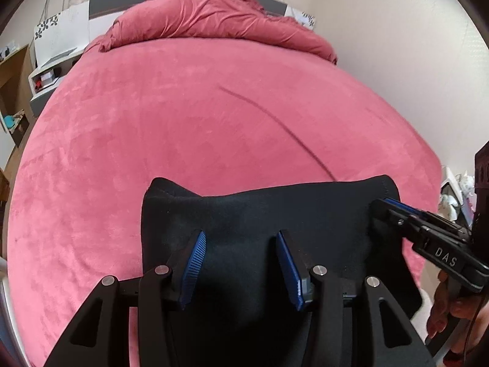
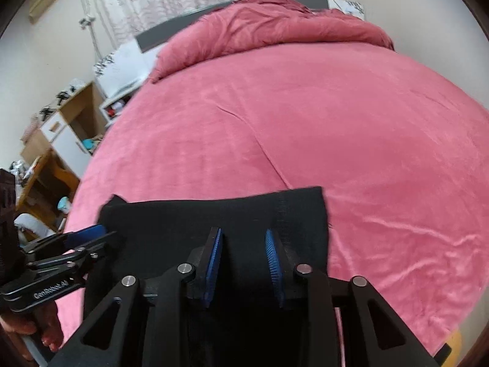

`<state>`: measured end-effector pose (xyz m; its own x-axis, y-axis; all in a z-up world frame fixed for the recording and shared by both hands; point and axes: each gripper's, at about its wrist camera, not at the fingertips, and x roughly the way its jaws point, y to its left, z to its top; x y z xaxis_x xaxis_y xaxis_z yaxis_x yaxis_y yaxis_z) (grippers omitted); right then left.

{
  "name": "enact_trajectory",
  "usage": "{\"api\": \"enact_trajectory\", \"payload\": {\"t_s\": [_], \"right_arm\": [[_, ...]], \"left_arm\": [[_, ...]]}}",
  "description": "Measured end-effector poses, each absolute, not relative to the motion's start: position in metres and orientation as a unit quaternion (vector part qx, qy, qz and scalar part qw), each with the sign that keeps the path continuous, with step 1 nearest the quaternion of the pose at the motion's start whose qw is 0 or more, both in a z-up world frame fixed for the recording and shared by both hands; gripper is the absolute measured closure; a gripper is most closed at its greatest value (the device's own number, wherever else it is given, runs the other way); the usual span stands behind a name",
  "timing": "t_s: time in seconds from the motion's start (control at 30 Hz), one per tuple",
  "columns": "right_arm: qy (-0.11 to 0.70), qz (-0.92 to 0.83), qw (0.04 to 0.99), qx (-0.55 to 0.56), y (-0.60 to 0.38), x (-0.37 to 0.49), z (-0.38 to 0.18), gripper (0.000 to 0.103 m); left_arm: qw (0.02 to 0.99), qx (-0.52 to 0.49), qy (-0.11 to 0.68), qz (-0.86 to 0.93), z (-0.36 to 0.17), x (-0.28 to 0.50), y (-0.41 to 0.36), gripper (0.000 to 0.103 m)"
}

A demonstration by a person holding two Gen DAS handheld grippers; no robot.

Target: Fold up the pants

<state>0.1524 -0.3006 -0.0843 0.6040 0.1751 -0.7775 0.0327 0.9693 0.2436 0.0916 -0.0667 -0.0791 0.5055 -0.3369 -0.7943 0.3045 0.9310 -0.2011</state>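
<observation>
Black pants (image 1: 259, 214) lie folded on the pink bed near its front edge; they also show in the right wrist view (image 2: 214, 214). My left gripper (image 1: 241, 244) is open, its blue pads spread over the cloth's near part. It shows side-on in the right wrist view (image 2: 101, 232) at the pants' left edge. My right gripper (image 2: 243, 244) is open over the pants' right half. It shows in the left wrist view (image 1: 382, 205) at the right edge, where its opening cannot be read.
The pink bed cover (image 1: 183, 122) spreads ahead, with a bunched pink duvet (image 1: 214, 18) at the headboard. A bedside shelf (image 1: 45, 76) and wooden furniture (image 2: 61, 140) stand left of the bed. A wall runs along the right.
</observation>
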Motion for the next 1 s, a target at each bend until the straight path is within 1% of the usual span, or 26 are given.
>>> {"api": "enact_trajectory", "payload": {"t_s": [0.17, 0.23, 0.37, 0.43, 0.53, 0.7, 0.93, 0.97, 1.0], "right_arm": [[0.443, 0.038, 0.885, 0.136, -0.315, 0.157, -0.106, 0.078], [0.439, 0.028, 0.887, 0.139, -0.318, 0.157, -0.112, 0.087], [0.433, 0.013, 0.885, 0.171, -0.327, 0.161, -0.118, 0.096], [0.431, 0.004, 0.882, 0.193, -0.335, 0.162, -0.121, 0.103], [0.423, 0.004, 0.878, 0.223, -0.344, 0.165, -0.127, 0.103], [0.419, 0.000, 0.885, 0.202, -0.338, 0.164, -0.124, 0.103], [0.425, 0.001, 0.874, 0.234, -0.346, 0.154, -0.118, 0.103], [0.425, 0.000, 0.874, 0.233, -0.346, 0.153, -0.117, 0.101], [0.427, -0.007, 0.875, 0.227, -0.346, 0.150, -0.115, 0.094]], "left_arm": [[0.872, 0.008, 0.454, -0.180, -0.093, 0.096, -0.075, 0.054], [0.874, 0.022, 0.451, -0.178, -0.097, 0.096, -0.078, 0.054], [0.874, 0.017, 0.454, -0.174, -0.101, 0.103, -0.078, 0.054], [0.873, 0.010, 0.456, -0.173, -0.103, 0.106, -0.077, 0.054], [0.873, 0.007, 0.456, -0.173, -0.104, 0.105, -0.077, 0.054], [0.874, 0.012, 0.456, -0.169, -0.101, 0.100, -0.079, 0.054], [0.873, -0.015, 0.461, -0.158, -0.094, 0.090, -0.072, 0.054], [0.873, -0.016, 0.461, -0.157, -0.093, 0.087, -0.071, 0.054], [0.874, -0.016, 0.461, -0.156, -0.092, 0.084, -0.070, 0.054]]}}
